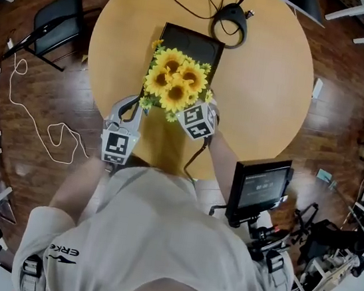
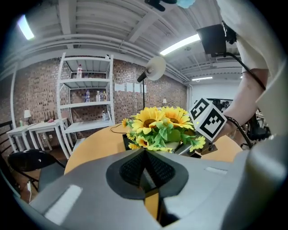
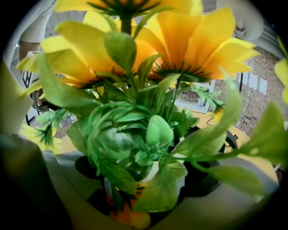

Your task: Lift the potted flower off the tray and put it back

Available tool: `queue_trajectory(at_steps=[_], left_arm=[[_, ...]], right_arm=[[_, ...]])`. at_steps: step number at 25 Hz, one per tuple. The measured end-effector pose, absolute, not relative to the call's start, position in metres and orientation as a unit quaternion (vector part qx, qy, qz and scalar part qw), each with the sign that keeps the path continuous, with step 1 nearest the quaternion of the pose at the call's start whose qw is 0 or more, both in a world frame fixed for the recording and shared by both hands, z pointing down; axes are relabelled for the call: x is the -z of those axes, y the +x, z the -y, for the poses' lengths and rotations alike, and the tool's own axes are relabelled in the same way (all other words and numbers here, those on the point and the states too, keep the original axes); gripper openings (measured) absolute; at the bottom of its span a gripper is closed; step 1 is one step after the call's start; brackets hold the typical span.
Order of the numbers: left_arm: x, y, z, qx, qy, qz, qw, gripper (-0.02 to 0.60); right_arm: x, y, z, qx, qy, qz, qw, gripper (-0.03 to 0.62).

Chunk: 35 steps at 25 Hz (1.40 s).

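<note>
The flower point(image 1: 175, 83) is sitting between the jaws of the right gripper point(image 1: 194, 117), its yellow blooms and green leaves crowding right up against that gripper's camera. The white pot point(image 3: 153, 173) is standing upright between the two dark pads, which are closing in on it from either side with the jaws spread wide, so the right gripper is grasping the flower by its pot. Leaves are covering the exact spots where the pads are meeting the pot.

Ahead of the right gripper, the black tray point(image 1: 195, 41) is lying on the round table point(image 1: 265, 79). The flower is over the tray's near end, but the blooms are hiding the pot's base, so I cannot tell whether it is resting on the tray or hanging just above it.

The left gripper point(image 1: 128, 108) is hovering just left of the flower, clenched, its pads pressing together with nothing between them. The flower is showing ahead of it and to its right.

Beyond the tray, a black cable point(image 1: 230, 19) is coiling on the table. A small monitor point(image 1: 260, 185) is standing behind and right of the right gripper.
</note>
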<state>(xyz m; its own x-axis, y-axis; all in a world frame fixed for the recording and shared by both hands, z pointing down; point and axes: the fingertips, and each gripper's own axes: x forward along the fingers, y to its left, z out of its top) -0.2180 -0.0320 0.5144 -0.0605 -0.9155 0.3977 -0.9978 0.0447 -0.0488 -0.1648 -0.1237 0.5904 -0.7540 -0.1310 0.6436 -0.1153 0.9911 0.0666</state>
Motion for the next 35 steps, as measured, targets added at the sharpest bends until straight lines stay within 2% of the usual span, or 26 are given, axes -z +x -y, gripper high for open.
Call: queue_trajectory(at_steps=[21,35], left_arm=[[-0.536,-0.216,0.039,-0.156,0.676,0.703,0.154,0.002],[-0.539,-0.212,0.04,-0.163,0.677,0.701,0.153,0.002]], right_arm=[[-0.616,-0.16,0.125,0.034,0.038,0.919,0.392,0.517],[-0.619,-0.163,0.125,0.033,0.027,0.92,0.39,0.518]])
